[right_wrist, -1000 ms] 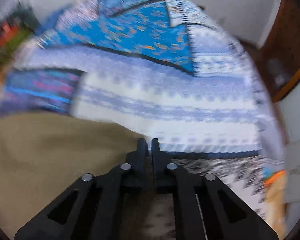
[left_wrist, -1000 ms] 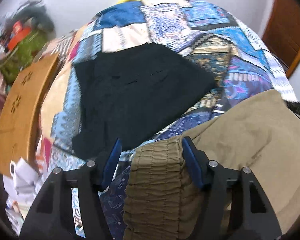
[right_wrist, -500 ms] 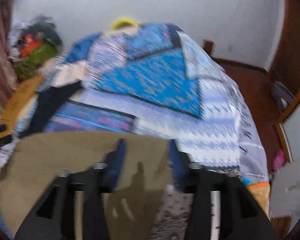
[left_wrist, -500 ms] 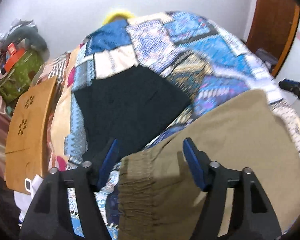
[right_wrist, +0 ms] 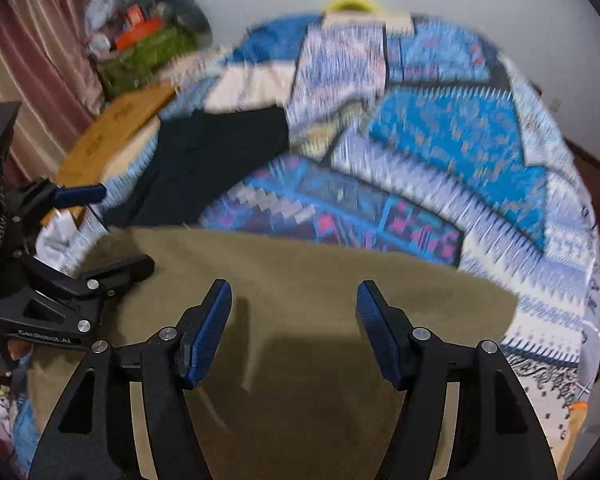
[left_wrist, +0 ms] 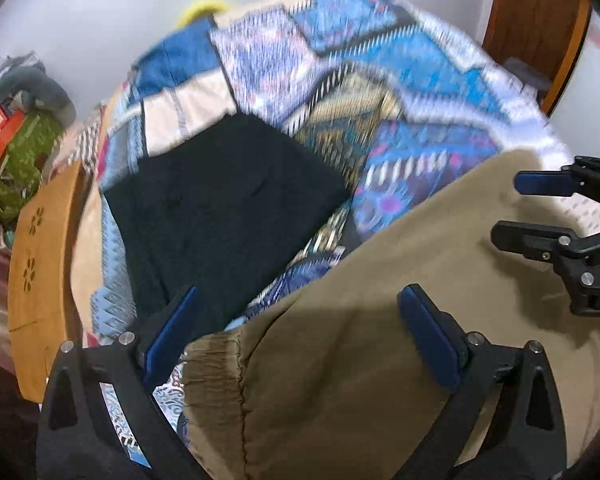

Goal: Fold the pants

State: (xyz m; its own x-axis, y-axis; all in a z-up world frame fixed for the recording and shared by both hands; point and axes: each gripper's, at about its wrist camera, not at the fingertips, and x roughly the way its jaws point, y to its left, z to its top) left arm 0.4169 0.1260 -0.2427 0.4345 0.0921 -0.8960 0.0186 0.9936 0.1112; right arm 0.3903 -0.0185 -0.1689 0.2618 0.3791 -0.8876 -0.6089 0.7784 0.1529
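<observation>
Olive-brown pants point(left_wrist: 380, 360) lie folded on the quilt, their gathered elastic waistband point(left_wrist: 212, 380) at the lower left of the left wrist view. My left gripper point(left_wrist: 300, 320) hovers over them, its jaws opening wide, with no pad pressing the cloth. My right gripper point(right_wrist: 294, 320) hangs above the same pants point(right_wrist: 300, 272), jaws also opening with nothing pinched. Each gripper shows in the other's view: the right gripper point(left_wrist: 532, 208) at the right edge, the left gripper point(right_wrist: 100, 232) at the left edge.
A folded black garment point(left_wrist: 220, 200) lies beyond the pants on the patchwork quilt point(left_wrist: 380, 80). A wooden board point(left_wrist: 40, 260) leans at the bed's left side, next to a pile of bags and clutter point(left_wrist: 16, 136). A wooden door point(left_wrist: 540, 20) stands at the far right.
Both grippers have let go of the pants and drawn back above them. The right jaws went from shut to open, and the left jaws spread wider off the waistband.
</observation>
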